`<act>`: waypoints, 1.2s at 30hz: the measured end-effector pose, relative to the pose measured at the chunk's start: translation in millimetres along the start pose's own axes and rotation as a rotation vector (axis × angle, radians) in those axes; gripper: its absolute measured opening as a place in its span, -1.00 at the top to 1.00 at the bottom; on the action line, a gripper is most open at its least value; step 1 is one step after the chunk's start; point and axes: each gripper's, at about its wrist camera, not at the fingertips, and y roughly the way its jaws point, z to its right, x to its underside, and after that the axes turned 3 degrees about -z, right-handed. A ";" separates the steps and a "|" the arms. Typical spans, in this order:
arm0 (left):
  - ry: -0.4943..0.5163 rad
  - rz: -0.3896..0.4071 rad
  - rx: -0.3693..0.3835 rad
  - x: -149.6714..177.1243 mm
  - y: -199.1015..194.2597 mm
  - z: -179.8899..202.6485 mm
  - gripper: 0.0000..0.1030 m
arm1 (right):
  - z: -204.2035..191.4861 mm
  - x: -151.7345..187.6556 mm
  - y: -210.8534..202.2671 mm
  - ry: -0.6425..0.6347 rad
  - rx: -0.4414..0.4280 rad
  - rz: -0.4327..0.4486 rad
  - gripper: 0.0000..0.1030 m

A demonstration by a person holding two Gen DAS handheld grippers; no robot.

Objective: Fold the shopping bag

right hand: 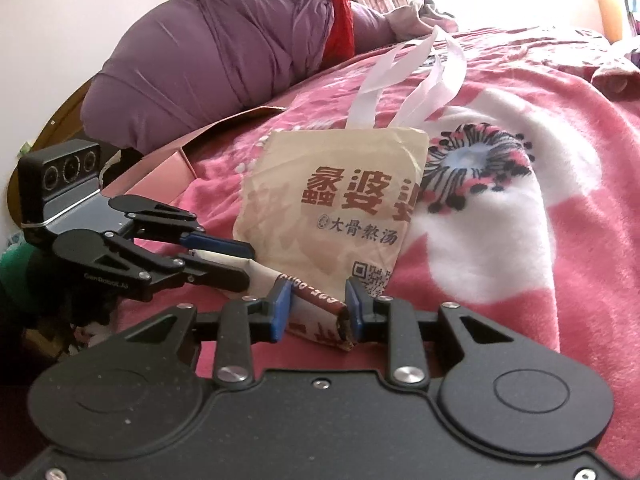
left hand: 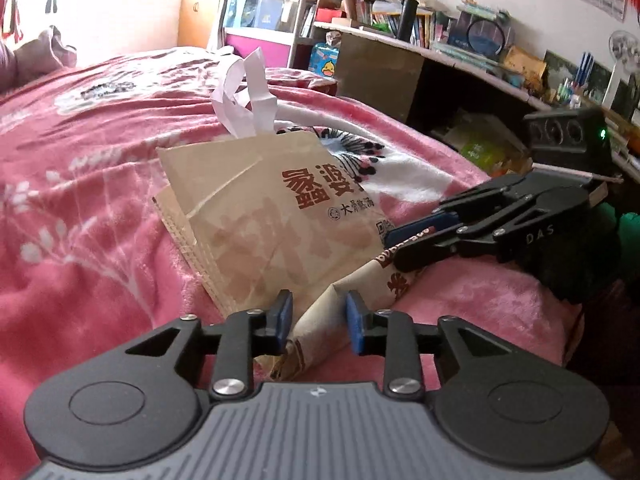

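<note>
Shopping bag: tan non-woven cloth, matt, creased, red-brown print, stitched seams along one edge. Handles: white woven ribbon, slight sheen.
Blanket: pink plush fleece, fuzzy, white floral pattern.
Left gripper: black matt plastic linkage, polished metal rivets; ribbed grey housing; fingers faced with blue rubbery pads.
Right gripper: black matt plastic, finely speckled, bright metal rivets.
Quilted jacket: purple, smooth synthetic cloth, soft sheen.
Box: pink card, matt.
Shelf: pale wood, matt.
</note>
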 end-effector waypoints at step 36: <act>0.086 -0.017 -0.051 -10.4 14.2 29.7 0.46 | -11.6 -12.2 -10.3 -0.111 0.133 0.049 0.60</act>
